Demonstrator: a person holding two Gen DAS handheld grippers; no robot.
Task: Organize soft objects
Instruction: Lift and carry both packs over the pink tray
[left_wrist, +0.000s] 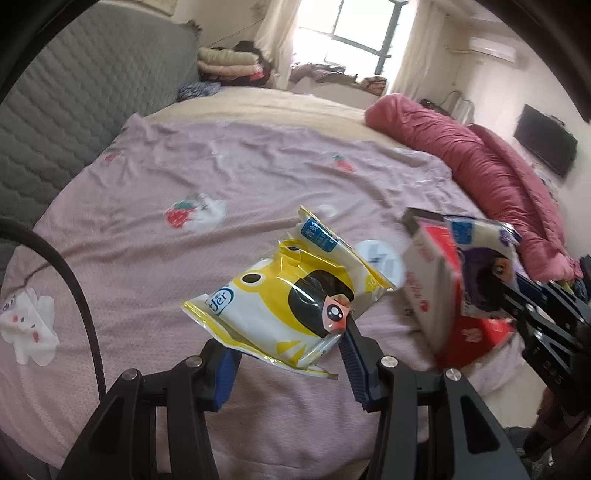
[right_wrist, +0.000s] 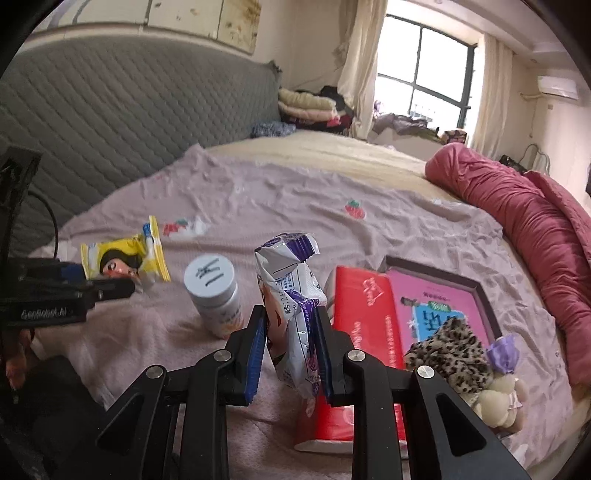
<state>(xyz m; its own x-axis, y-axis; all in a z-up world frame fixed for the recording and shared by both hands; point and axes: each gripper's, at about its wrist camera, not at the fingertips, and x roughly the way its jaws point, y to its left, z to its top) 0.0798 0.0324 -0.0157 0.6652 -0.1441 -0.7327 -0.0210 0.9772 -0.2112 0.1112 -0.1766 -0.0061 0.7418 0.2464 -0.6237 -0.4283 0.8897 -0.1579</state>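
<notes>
The left claw (left_wrist: 286, 354) holds a yellow tissue pack (left_wrist: 291, 302) by its lower end, its blue pads (left_wrist: 225, 373) pinching the crinkled film, and the pack hangs clear above the pink strawberry sheet (left_wrist: 147, 258). The right claw (right_wrist: 290, 354) is narrow, clamped on a purple-and-white tissue pack (right_wrist: 295, 314) standing upright between its pads, just beside the red tissue box (right_wrist: 360, 321).

Taking the red tissue box as the landmark: the white pill bottle (right_wrist: 214, 291) stands just left of it, a pink picture book (right_wrist: 436, 306) lies touching its right side, and a leopard-print plush toy (right_wrist: 461, 354) sits on the book's near corner. Beyond lies the rolled red quilt (right_wrist: 535, 221).

Both packs look soft and slippery, so I judge that each needs firm, steady pressure at mid-body, and should be carried level to 1 gathering spot without knocking over the bottle.

Where the packs belong is not evident. The box's near end is hidden behind the right claw, and the packs' print is too blurred to read.
</notes>
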